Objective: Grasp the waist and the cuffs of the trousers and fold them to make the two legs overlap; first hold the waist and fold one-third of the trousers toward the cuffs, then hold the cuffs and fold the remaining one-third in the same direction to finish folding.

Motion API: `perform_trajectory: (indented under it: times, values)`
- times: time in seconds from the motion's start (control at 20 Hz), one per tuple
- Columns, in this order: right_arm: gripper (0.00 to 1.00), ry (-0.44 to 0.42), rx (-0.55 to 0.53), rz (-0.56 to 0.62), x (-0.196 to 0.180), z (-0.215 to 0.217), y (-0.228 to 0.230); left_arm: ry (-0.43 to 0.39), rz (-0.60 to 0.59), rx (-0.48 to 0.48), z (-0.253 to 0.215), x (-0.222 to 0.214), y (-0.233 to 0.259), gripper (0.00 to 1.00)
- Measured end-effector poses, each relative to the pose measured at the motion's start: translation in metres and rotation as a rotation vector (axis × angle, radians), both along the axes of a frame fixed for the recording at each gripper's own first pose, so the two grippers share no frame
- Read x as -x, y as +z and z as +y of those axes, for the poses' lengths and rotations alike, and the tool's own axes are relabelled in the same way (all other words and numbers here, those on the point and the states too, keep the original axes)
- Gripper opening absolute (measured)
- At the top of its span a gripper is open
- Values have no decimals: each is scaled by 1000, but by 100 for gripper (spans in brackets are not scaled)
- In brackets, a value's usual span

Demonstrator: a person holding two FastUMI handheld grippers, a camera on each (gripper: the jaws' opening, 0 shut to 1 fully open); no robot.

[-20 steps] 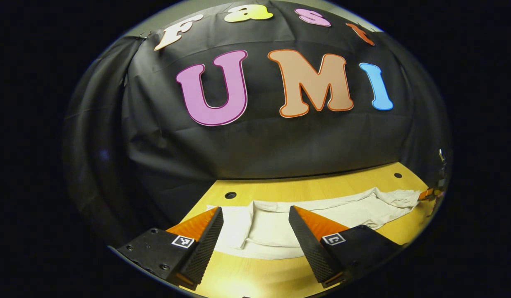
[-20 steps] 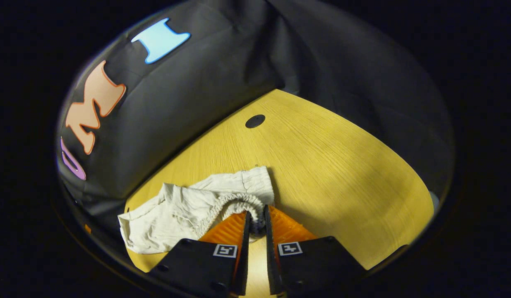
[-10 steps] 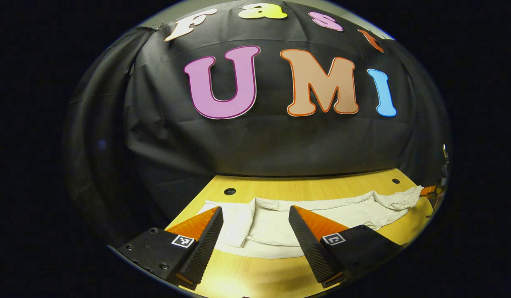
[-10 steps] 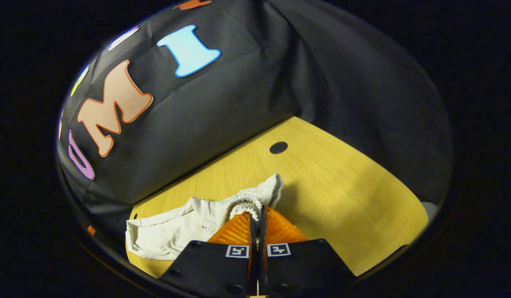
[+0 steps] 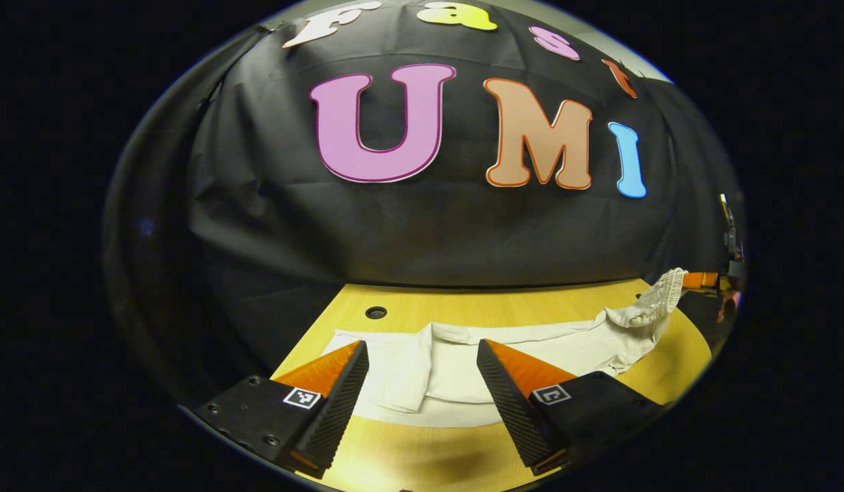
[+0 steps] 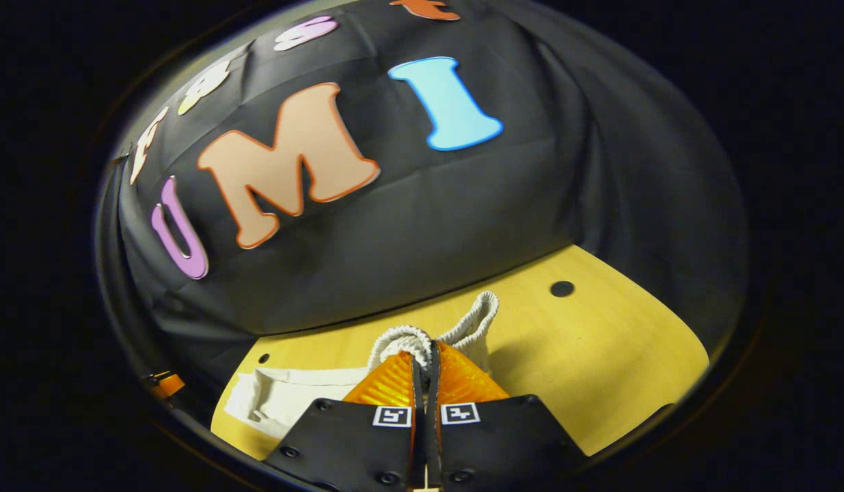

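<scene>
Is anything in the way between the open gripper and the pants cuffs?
Nothing visible is. The left gripper hangs open just above the cuffs of the trousers, with only bare table near it.

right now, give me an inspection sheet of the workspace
surface: wooden table with round holes
job's things: white trousers lie flat at the cuff end; elastic waist is raised off the table
clutter: nothing seen
grippers: left gripper open above the cuff end, touching nothing; right gripper shut on the waist
cables: nothing seen
surroundings: black cloth wall behind the table
</scene>
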State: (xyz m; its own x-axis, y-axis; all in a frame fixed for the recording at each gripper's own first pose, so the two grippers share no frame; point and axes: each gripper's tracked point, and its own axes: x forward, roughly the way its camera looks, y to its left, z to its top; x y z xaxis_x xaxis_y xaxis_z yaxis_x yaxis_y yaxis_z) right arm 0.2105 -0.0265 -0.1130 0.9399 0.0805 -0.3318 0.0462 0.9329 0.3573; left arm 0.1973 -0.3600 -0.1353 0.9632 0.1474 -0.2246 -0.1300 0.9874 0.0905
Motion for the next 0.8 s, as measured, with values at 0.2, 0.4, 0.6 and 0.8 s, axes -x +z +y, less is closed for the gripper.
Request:
perform_trajectory:
  times: [0.2, 0.4, 0.6, 0.8]
  values:
    - [1, 126, 14, -22, -14, 104, 12, 5, 12, 31, 42, -2, -6, 95]
    - [0, 266, 65, 30, -15, 202, -19, 24, 40, 37, 86, -2, -20, 95]
    - [2, 411, 125, 119, 2, 277, -76, 30, 91, 62, 120, -7, -46, 96]
    - [17, 516, 222, 204, 14, 291, -119, 24, 158, 81, 145, -15, -79, 98]
